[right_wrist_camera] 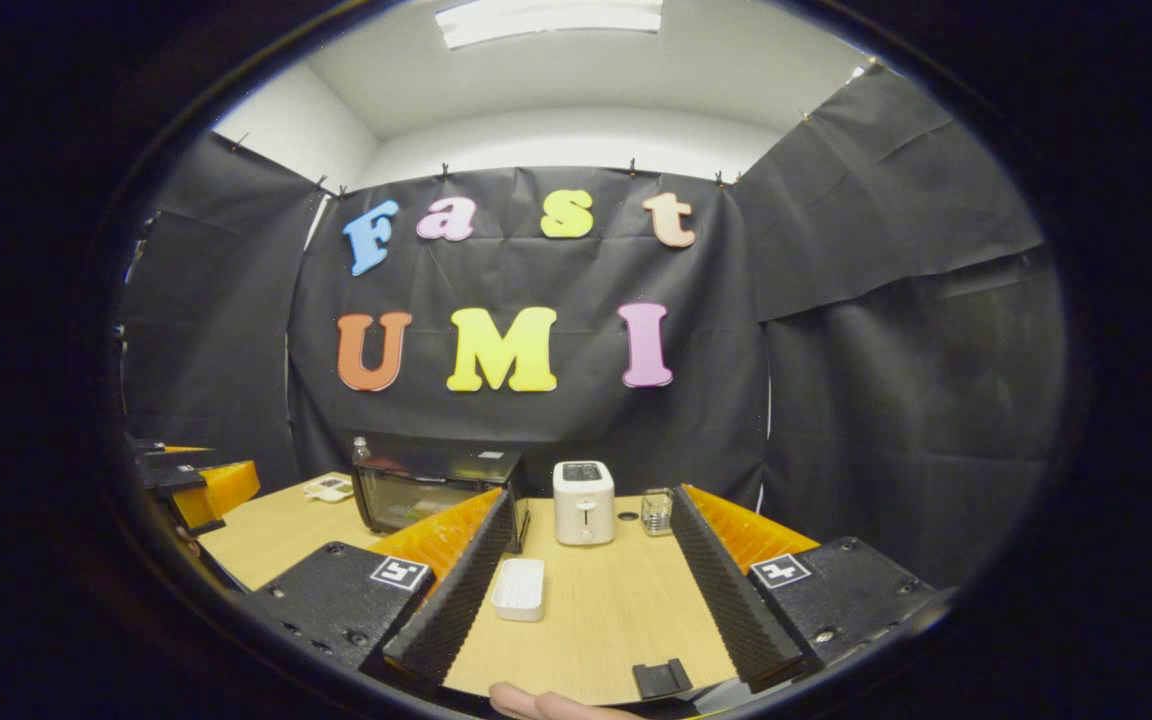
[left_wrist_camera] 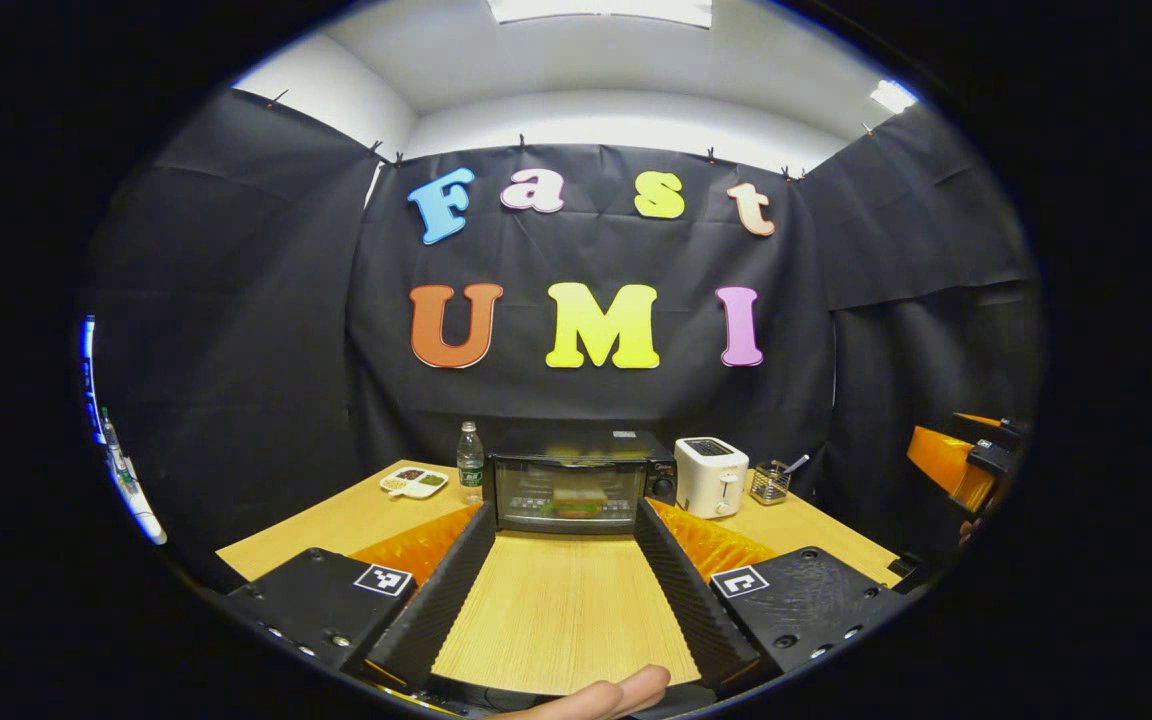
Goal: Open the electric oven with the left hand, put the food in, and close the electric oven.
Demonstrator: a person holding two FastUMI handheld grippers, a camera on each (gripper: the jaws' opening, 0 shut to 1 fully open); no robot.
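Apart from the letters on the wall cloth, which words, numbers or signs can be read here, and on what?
No text is readable.
Label on the water bottle: too small.
The sticker on top of the electric oven: blurred.
The square markers: coded patterns, no words.

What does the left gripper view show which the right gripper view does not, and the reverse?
Left gripper view: the oven face on, with something colourful behind its glass. Right gripper view: a white tray and a small black piece on the table. Both: oven, toaster, bottle, divided plate.
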